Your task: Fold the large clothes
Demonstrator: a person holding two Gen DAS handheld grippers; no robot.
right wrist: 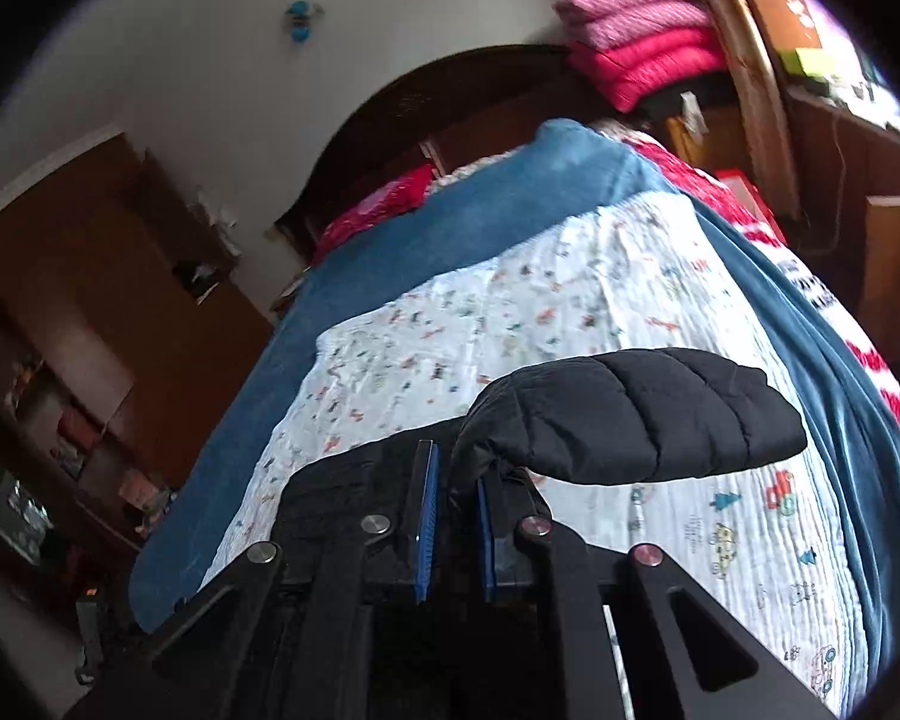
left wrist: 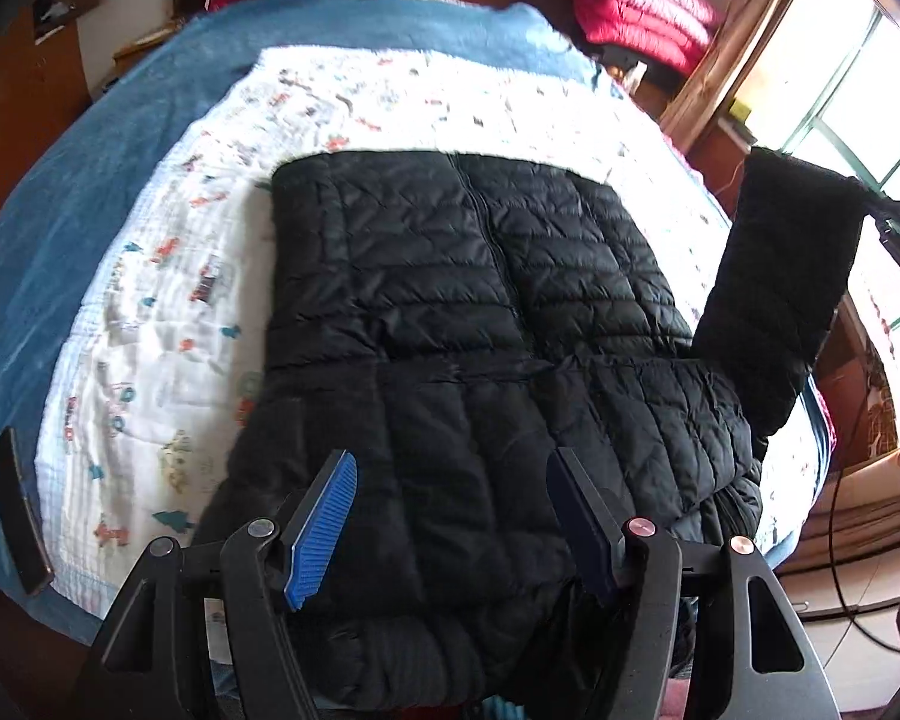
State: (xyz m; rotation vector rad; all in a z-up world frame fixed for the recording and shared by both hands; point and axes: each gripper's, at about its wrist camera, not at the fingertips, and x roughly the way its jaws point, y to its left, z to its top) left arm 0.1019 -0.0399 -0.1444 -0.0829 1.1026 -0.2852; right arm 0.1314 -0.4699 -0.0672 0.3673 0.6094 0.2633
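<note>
A black quilted puffer jacket (left wrist: 462,300) lies front up on a white printed quilt (left wrist: 168,312) on the bed. Its left sleeve is folded across the lower body. My left gripper (left wrist: 450,480) is open, its blue pads just above the jacket's near part, holding nothing. My right gripper (right wrist: 457,483) is shut on the jacket's right sleeve (right wrist: 630,420) and holds it lifted above the quilt (right wrist: 510,324). In the left wrist view the raised sleeve (left wrist: 780,276) hangs at the right, with the right gripper (left wrist: 888,222) at its top.
A blue blanket (left wrist: 60,228) lies under the quilt. A dark phone (left wrist: 18,510) rests on the bed's left edge. Folded red and pink bedding (left wrist: 642,6) is stacked by the headboard. A window (left wrist: 858,90) is at the right. Wooden cabinets (right wrist: 90,276) stand left.
</note>
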